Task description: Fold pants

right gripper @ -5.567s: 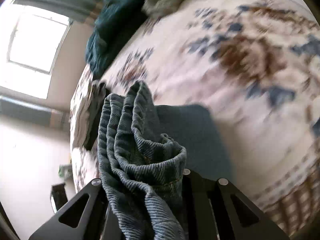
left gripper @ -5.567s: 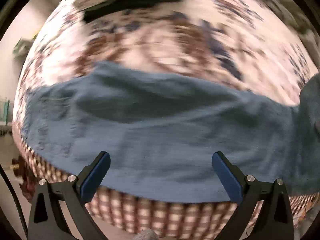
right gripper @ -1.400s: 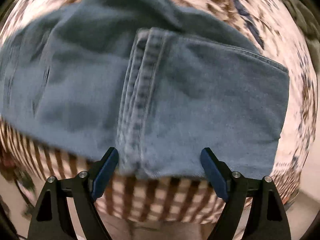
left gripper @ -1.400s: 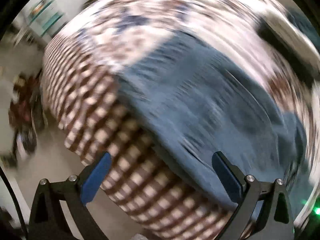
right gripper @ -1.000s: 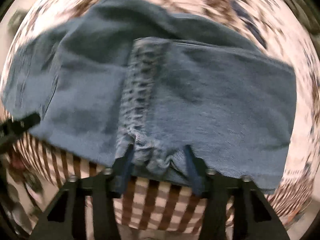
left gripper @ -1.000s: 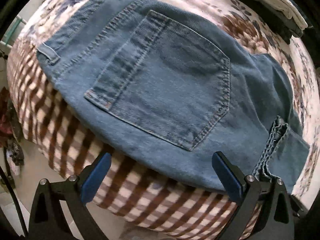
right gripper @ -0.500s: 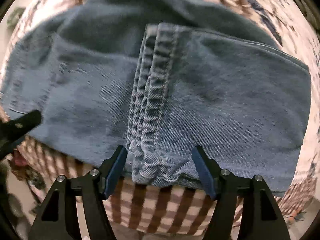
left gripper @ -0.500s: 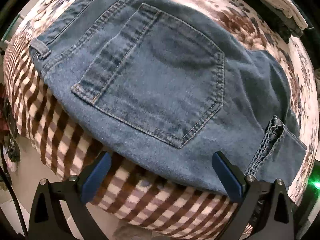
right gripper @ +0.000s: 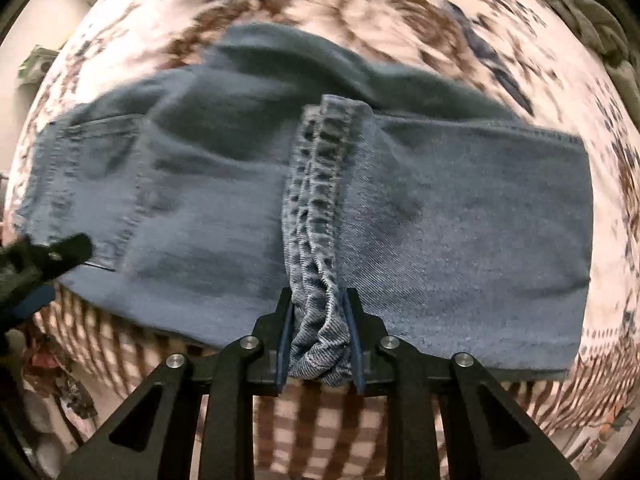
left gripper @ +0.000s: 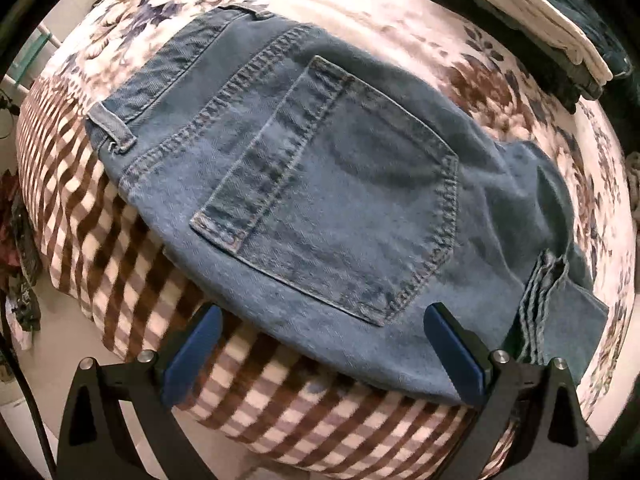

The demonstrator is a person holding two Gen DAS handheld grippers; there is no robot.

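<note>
Blue denim pants (left gripper: 320, 184) lie folded on the bed, back pocket (left gripper: 340, 208) up, at the bed's near edge. The leg hems (right gripper: 316, 200) lie stacked across the seat part. My left gripper (left gripper: 320, 348) hangs open over the pants' near edge, nothing between its blue pads. My right gripper (right gripper: 320, 340) is closing, and its pads press on the bunched hems (right gripper: 320, 344) at the near edge. In the right wrist view the pants (right gripper: 460, 232) stretch to both sides of the hems, and part of the left gripper's frame (right gripper: 44, 264) shows at the left.
The bed has a floral cover (left gripper: 400, 12) with a brown checked border (left gripper: 300, 404) hanging over the near edge. A stack of folded clothes (left gripper: 520, 16) sits at the far right. Crumpled fabric (right gripper: 592, 20) lies at the upper right in the right wrist view. Floor clutter (left gripper: 20, 240) lies left.
The right gripper's jaws have come together on the stacked hems, which now bunch between the pads. The left gripper stays open over the pants' near edge.
</note>
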